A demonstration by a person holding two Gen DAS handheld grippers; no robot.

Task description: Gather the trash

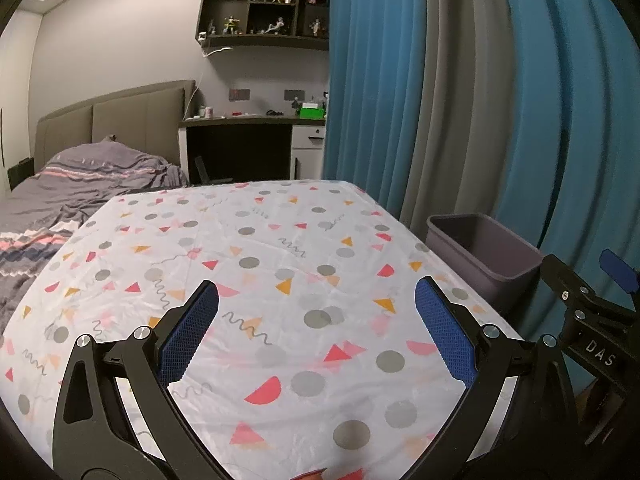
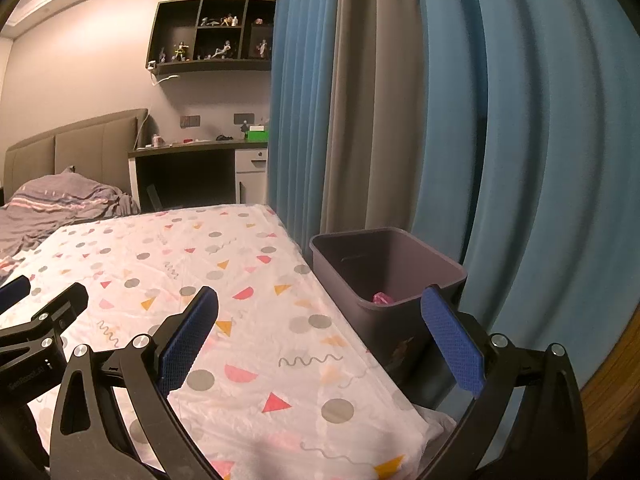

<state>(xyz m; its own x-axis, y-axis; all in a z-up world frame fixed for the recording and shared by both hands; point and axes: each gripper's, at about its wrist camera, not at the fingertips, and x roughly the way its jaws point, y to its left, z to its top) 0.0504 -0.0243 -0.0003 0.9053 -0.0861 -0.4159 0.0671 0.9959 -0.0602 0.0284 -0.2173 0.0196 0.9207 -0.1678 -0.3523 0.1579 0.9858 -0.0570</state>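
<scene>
Both grippers poised over the tabletop (image 1: 280, 248), w/ jaws spread wide and nothing between them: your left gripper (image 1: 316, 316) hangs above the patterned cloth, your right gripper (image 2: 320, 328) sits at the tabletop's right edge, one blue pad (image 2: 452, 344) overlapping the bin's near wall in view. A small reddish scrap (image 1: 310, 475) shows at the very bottom edge of the left wrist view, too cropped to identify; otherwise the cloth looks bare of litter. Just beside the tabletop, by the blue curtain (image 2: 520, 160), the grey bin (image 2: 400, 256) stands upright w/ a crumpled pink piece of trash (image 2: 382, 298) already lying at its bottom. Judged from that, you're between pickups, or near the end. Next move calls for checking that scrap close to you, approx. under the left gripper; if it's trash, clamp it and carry it right to the bin. Beyond, a bed (image 1: 80, 184) and desk (image 1: 248, 120).
</scene>
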